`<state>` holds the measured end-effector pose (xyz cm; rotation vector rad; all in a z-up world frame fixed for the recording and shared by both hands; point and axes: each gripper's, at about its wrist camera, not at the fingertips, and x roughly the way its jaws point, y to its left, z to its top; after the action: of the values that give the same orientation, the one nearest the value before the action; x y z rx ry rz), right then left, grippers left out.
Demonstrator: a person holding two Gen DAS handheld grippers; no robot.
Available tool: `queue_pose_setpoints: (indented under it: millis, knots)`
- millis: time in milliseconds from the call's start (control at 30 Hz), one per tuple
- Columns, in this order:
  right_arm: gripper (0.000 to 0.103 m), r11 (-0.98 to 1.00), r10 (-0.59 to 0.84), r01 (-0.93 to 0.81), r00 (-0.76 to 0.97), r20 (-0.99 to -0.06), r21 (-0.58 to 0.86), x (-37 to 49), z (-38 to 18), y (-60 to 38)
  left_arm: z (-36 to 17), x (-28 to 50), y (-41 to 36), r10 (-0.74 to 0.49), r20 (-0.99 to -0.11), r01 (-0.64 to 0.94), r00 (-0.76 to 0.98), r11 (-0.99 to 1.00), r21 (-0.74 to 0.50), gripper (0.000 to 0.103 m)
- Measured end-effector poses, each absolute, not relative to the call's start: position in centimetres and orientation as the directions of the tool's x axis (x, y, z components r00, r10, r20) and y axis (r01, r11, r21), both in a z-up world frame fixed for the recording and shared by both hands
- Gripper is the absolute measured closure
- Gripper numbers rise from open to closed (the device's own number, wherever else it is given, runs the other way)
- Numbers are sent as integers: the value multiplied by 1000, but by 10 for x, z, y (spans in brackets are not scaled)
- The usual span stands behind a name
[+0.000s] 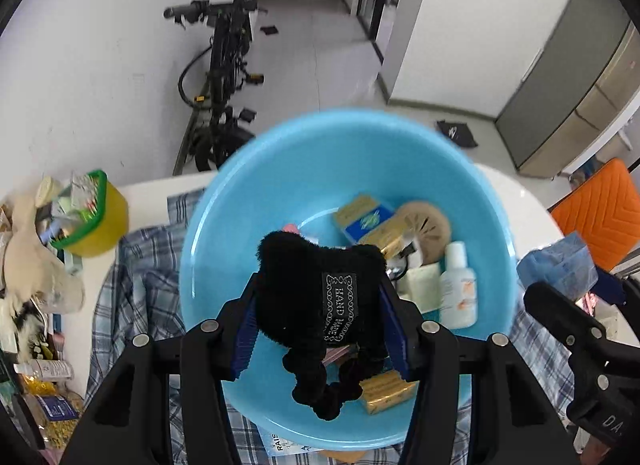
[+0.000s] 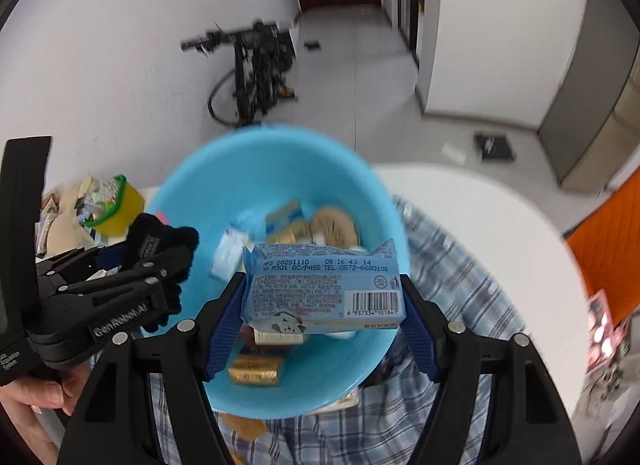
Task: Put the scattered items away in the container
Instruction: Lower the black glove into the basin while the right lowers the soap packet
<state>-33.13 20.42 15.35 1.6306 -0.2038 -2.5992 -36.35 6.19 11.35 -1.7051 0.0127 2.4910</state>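
The left gripper is pinching a black fuzzy glove, its blue pads pressed into the pile on either side, label facing the camera and the knitted fingers dangling down. The right gripper is clamped on a light blue snack packet, held flat with its long axis running across from one pad to the other, barcode side up.

Both loads hang above the blue basin, which sits on a checked cloth spread over the white desk. That is the relation the next move turns on: each item already lies over the basin's hollow, not beyond its rim. The glove is above the near-left part of the basin floor; the packet is above the near-middle part. In the right wrist view the left gripper comes in over the basin's left rim, close beside the packet but apart from it.

Inside the basin lie a white bottle, gold-wrapped bars, a blue and gold box and a round tan disc. A yellow tub with a green rim stands left of the basin, full of small things.

By my judgement either gripper could simply let go and its item would fall in. The glove's dangling fingers hang low towards the gold bars, so it has the shorter drop.
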Motion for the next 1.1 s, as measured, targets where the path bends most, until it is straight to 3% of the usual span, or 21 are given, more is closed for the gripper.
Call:
queue_pose_setpoints:
  millis: [233, 533, 567, 667, 1100]
  knots:
    - [33, -991, -122, -10, -347, -930, 134, -341, 109, 208, 80, -375, 46, 80, -943, -65, -323, -996, -62, 47]
    - [33, -995, -94, 5, -355, -930, 99, -353, 116, 198, 93, -382, 37, 93, -922, -83, -375, -994, -66, 47]
    - [33, -995, -98, 8, -354, -930, 102, -354, 116, 198, 95, -382, 38, 91, -917, -94, -389, -994, -59, 45]
    - [33, -995, -98, 7, -353, -931, 102, -355, 116, 196, 104, -379, 38, 57, -887, -81, -459, -996, -22, 22]
    - [33, -997, -79, 9, -359, -930, 82, -356, 110, 194, 108, -383, 26, 51, -895, -59, -443, -998, -27, 21]
